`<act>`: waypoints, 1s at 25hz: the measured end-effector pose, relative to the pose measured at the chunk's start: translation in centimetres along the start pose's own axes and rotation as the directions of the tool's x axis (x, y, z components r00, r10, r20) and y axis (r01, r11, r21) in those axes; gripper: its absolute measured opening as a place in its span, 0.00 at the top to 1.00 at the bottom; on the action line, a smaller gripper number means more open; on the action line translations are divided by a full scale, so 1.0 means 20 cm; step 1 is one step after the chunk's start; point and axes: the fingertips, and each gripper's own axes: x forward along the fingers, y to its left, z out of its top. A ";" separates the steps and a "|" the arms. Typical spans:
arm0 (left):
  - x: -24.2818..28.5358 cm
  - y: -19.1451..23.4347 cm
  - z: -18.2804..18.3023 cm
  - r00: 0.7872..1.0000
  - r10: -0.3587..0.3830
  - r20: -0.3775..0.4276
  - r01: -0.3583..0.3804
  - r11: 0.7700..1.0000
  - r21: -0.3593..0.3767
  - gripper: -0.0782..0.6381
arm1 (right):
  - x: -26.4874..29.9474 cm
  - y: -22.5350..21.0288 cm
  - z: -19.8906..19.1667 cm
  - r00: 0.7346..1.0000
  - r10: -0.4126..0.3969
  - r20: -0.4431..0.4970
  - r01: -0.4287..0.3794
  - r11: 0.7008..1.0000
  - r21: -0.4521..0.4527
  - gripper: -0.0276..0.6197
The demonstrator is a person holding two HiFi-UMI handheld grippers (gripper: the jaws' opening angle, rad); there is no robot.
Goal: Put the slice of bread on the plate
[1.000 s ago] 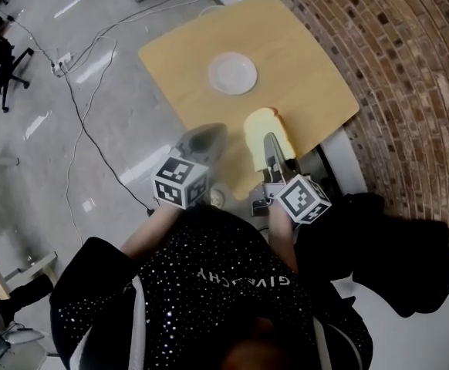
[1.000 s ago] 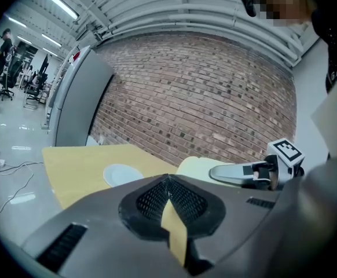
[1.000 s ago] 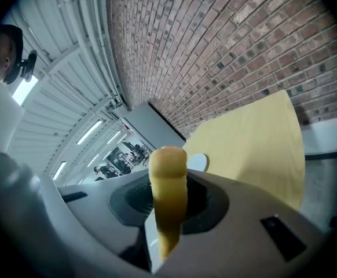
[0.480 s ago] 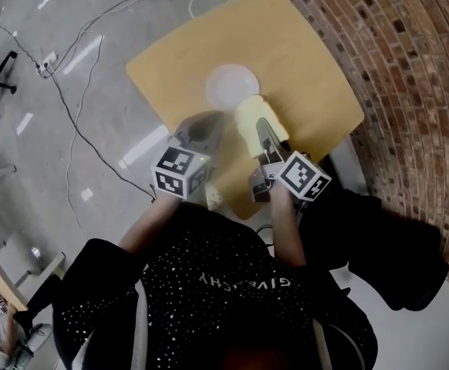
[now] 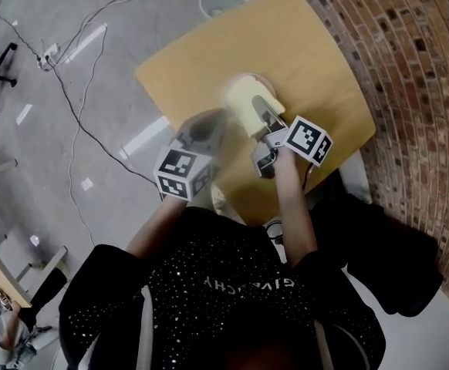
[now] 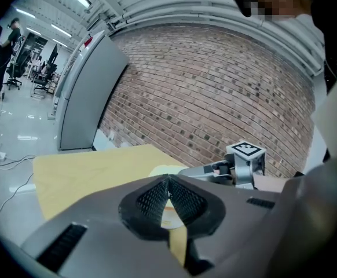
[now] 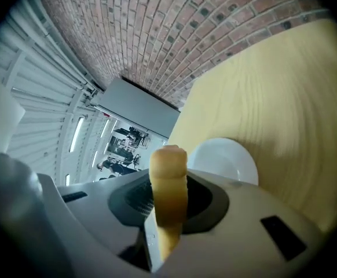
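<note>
Pale wooden table (image 5: 332, 60) with rounded corners, standing just beside the brick wall (image 5: 417, 91). Smooth yellow-tan top with a faint grain. Directly on it, a round white plate (image 7: 229, 158), lying flat at about mid-table, well apart from the wall. Mostly covered in the head view, plainly seen in the right gripper view.

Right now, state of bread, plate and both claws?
right claw: shut on slice of bread.
slice of bread: in the air over plate, not set down.
plate: bare, on table.
left claw: shut, empty.
</note>
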 end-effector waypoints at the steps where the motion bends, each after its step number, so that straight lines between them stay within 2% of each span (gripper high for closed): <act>1: 0.00 0.01 0.00 1.000 0.002 -0.003 -0.002 1.000 -0.003 0.88 | 0.03 0.00 0.00 1.000 0.004 -0.007 -0.004 1.000 0.015 0.81; 8: -0.03 0.08 -0.01 1.000 0.025 0.001 -0.025 1.000 -0.016 0.88 | 0.15 -0.04 -0.02 0.997 -0.016 -0.075 0.018 0.999 0.030 0.81; 13: -0.03 0.09 0.00 0.999 0.032 0.006 -0.032 0.999 -0.022 0.88 | 0.16 -0.03 -0.02 0.996 -0.031 -0.077 0.028 0.999 -0.046 0.81; 14: -0.03 0.09 0.00 0.999 0.033 0.009 -0.033 0.999 -0.023 0.88 | 0.16 -0.03 -0.02 0.996 -0.042 -0.082 0.036 0.997 -0.069 0.79; 18: -0.03 0.07 0.00 0.999 0.035 0.013 -0.035 0.999 -0.024 0.88 | 0.16 -0.01 -0.03 0.990 -0.100 -0.104 0.078 0.977 -0.199 0.62; 21: -0.04 0.06 0.00 0.999 0.033 0.016 -0.033 0.999 -0.025 0.88 | 0.14 0.00 -0.04 0.976 -0.192 -0.098 0.148 0.929 -0.340 0.54; 23: -0.05 0.06 0.00 0.999 0.032 0.019 -0.032 0.999 -0.025 0.88 | 0.13 0.00 -0.04 0.957 -0.279 -0.081 0.215 0.867 -0.449 0.51; 25: -0.06 0.06 0.00 0.999 0.031 0.021 -0.031 0.999 -0.025 0.88 | 0.11 -0.02 -0.04 0.932 -0.359 -0.050 0.277 0.792 -0.544 0.48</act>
